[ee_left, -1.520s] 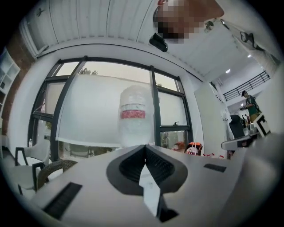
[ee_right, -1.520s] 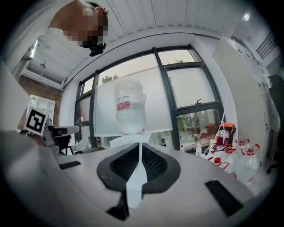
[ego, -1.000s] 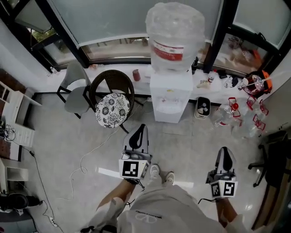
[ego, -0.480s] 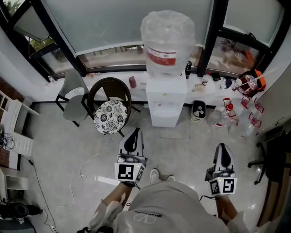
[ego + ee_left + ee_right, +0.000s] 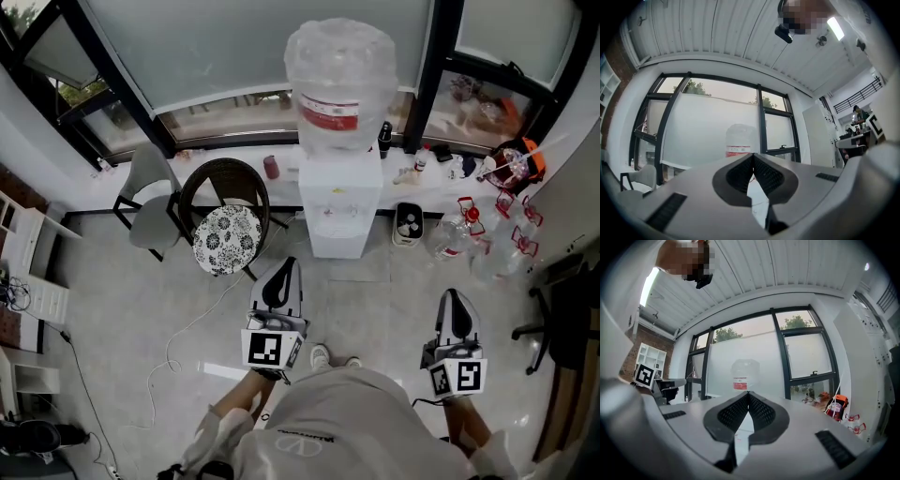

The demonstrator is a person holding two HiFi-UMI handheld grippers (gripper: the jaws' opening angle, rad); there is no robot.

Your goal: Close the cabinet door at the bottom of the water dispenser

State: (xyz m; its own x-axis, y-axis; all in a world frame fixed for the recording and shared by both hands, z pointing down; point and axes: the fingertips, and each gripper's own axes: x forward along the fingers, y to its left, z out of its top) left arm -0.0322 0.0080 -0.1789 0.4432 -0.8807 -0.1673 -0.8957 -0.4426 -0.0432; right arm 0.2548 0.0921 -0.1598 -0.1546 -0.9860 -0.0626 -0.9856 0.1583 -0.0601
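Observation:
The white water dispenser stands against the window sill with a large clear bottle on top. Its lower front faces me and looks flush; no door stands out from it in the head view. My left gripper is held a short way in front of it, apart from it, shut with nothing in it. My right gripper is further right and nearer me; its jaws are closing to a touch, empty. The bottle shows above the shut left gripper, and the bottle above the right gripper.
A wicker chair with a patterned cushion stands left of the dispenser, with a grey chair beyond it. A small bin and several empty bottles lie to its right. A white cable trails over the floor; an office chair is far right.
The head view has shifted a little, so the dispenser sits slightly more to the left. Both grippers stay in front of me; the right one is a bit higher in the picture.

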